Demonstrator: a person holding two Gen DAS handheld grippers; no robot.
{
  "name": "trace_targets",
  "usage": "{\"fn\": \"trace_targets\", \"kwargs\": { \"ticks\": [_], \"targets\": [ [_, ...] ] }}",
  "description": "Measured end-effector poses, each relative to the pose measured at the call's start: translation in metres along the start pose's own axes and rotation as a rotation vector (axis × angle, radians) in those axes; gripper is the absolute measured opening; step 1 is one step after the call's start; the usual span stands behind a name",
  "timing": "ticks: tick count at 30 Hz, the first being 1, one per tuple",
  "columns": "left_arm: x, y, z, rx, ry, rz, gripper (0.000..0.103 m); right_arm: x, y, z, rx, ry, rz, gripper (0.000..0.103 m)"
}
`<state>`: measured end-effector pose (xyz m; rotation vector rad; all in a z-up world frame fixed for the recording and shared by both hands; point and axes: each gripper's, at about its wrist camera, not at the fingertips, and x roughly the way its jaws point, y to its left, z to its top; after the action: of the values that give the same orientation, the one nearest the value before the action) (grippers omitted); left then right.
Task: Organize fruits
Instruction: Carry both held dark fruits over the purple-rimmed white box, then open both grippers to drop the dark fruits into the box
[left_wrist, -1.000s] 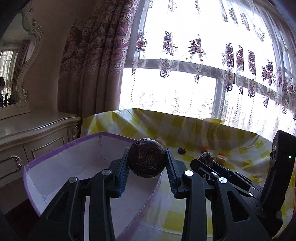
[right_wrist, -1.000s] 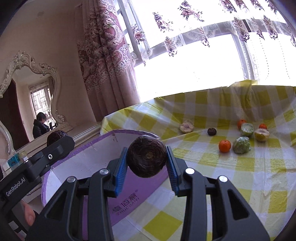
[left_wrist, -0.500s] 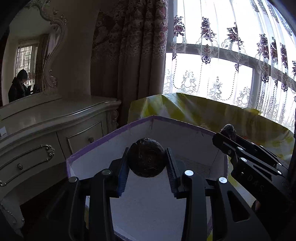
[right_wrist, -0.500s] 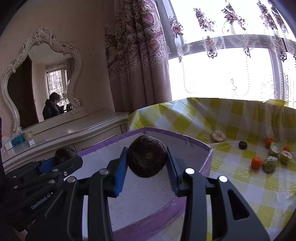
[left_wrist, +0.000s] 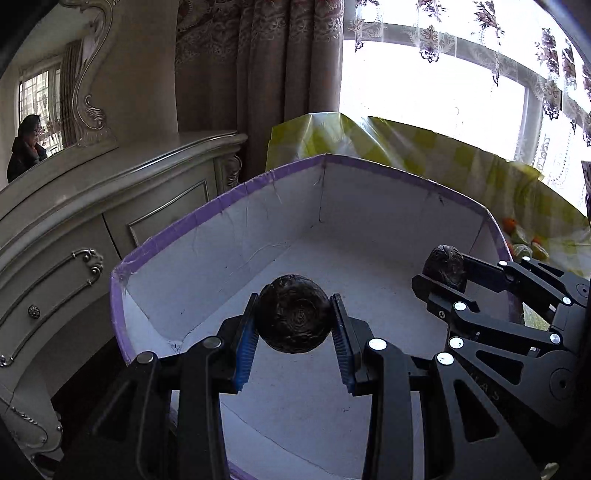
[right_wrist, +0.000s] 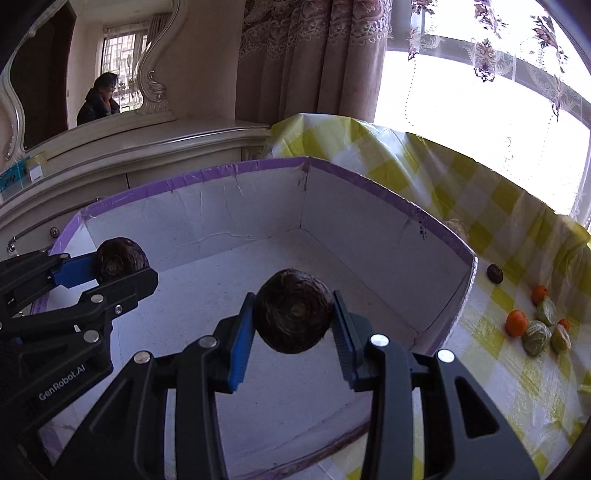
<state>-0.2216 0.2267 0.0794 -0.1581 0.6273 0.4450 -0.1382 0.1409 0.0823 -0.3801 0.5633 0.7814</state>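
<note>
White box floor (left_wrist: 332, 398) lies bare under both fruits.

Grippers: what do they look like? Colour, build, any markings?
Both are matte black linkage frames with triangular cutouts and silver pivot pins. The left gripper and right gripper each carry blue ribbed pads on the fingers. White "GenRobot.AI" lettering runs along the left gripper's side in the right wrist view; faint embossed letters show on the right gripper's body in the left wrist view. No cables, hands or sleeves visible.
</note>
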Motion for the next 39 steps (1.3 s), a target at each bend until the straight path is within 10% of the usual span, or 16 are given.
{"fn": "trace_targets", "kwargs": {
  "ticks": [20,24,27,39],
  "targets": [
    [0.021,-0.017,-0.001,0.255,0.274,-0.037,0.038,0.053,0.02,0.01,-0.311,0.411,-0.14,0.043],
    [0.022,-0.017,-0.002,0.255,0.297,-0.031,0.066,0.054,0.017,0.009,-0.295,0.413,-0.126,0.073],
    [0.019,-0.018,-0.003,0.274,0.288,-0.014,0.086,0.052,0.016,0.009,-0.286,0.402,-0.114,0.074],
    [0.015,-0.016,0.005,0.255,0.25,0.074,0.087,0.035,0.015,0.007,-0.217,0.244,-0.123,0.081]
  ]
}}
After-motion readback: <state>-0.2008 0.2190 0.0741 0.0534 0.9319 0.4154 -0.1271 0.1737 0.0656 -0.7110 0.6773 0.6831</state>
